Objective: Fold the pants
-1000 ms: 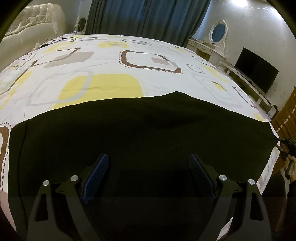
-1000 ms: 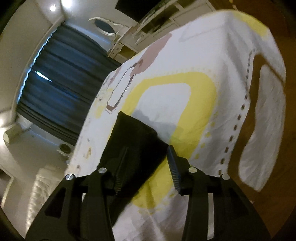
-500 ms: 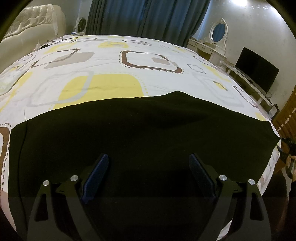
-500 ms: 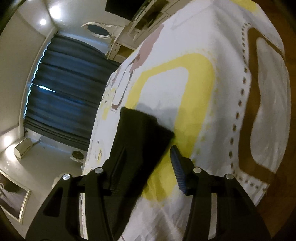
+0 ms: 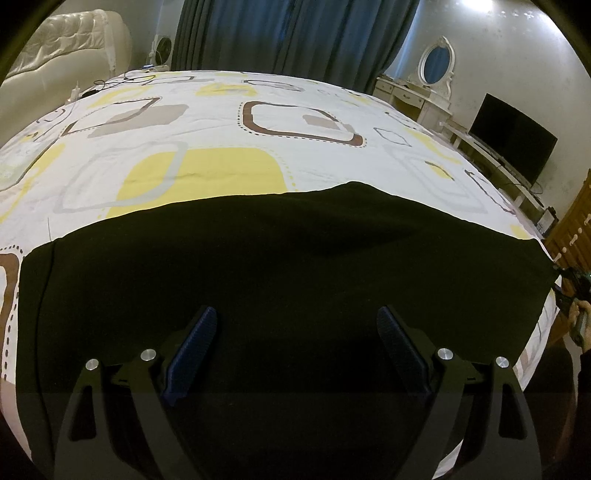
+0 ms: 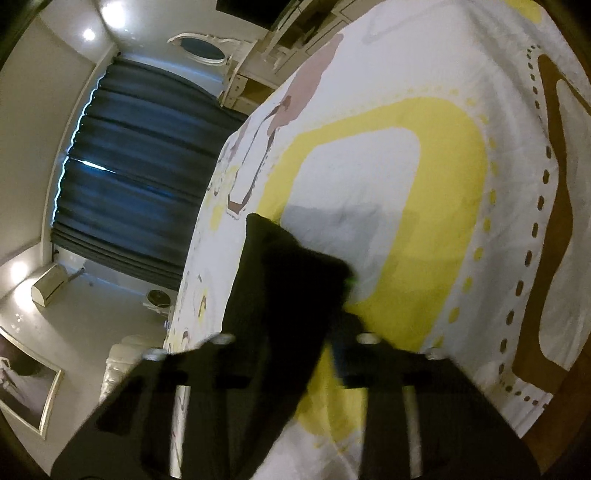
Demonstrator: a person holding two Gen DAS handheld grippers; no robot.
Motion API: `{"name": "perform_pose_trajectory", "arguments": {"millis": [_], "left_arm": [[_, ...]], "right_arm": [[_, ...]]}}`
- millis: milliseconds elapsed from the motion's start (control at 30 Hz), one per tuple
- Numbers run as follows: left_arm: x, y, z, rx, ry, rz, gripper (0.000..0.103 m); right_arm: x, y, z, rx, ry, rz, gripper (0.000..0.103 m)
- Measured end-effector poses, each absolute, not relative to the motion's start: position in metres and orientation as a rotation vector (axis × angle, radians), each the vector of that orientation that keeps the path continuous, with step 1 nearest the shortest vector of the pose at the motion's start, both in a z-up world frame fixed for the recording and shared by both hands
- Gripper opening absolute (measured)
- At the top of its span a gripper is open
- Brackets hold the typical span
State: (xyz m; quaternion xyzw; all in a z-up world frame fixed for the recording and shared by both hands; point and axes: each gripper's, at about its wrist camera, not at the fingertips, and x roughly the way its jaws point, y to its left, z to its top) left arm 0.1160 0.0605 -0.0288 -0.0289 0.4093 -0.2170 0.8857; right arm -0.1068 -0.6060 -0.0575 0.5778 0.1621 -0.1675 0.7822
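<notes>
Black pants (image 5: pixel 295 266) lie spread flat across the near part of a bed with a patterned white, yellow and brown sheet (image 5: pixel 207 125). My left gripper (image 5: pixel 295 332) hovers over their near middle, wide open, nothing between its blue pads. In the right wrist view one narrow end of the pants (image 6: pixel 280 280) runs up between the fingers of my right gripper (image 6: pixel 295 325). Its jaws are closing on that cloth and look pressed against it, though the picture is blurred. That gripper (image 5: pixel 574 291) and a hand also show at the pants' far right corner.
The bed edge and wooden floor (image 6: pixel 554 424) lie right of the held end. Dark curtains (image 5: pixel 295 33) hang behind the bed. A dressing table with an oval mirror (image 5: pixel 436 62) and a television (image 5: pixel 513 140) stand at the right, a white padded headboard (image 5: pixel 66 48) at the left.
The right gripper's fingers have come together around the end of the pants, and its view has rolled a little. The left gripper and the pants under it have stayed still.
</notes>
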Motion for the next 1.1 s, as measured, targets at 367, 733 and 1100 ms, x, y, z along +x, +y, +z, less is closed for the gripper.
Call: {"name": "perform_pose_trajectory", "arguments": {"millis": [367,733,1100], "left_arm": [[0.118,0.058,-0.027,-0.067,0.856,-0.442,0.088],[0.116,0.056,-0.031,-0.056,0.839,-0.439,0.088],[0.117,0.056,-0.033,-0.059,0.832,-0.44,0.088]], "right_arm": [[-0.105,-0.61,-0.038,1.119,0.34,-0.4,0.011],[-0.129,-0.61,-0.066,1.288,0.266,-0.392,0.039],[-0.095,-0.631,-0.065,1.311,0.265,-0.317,0.054]]}}
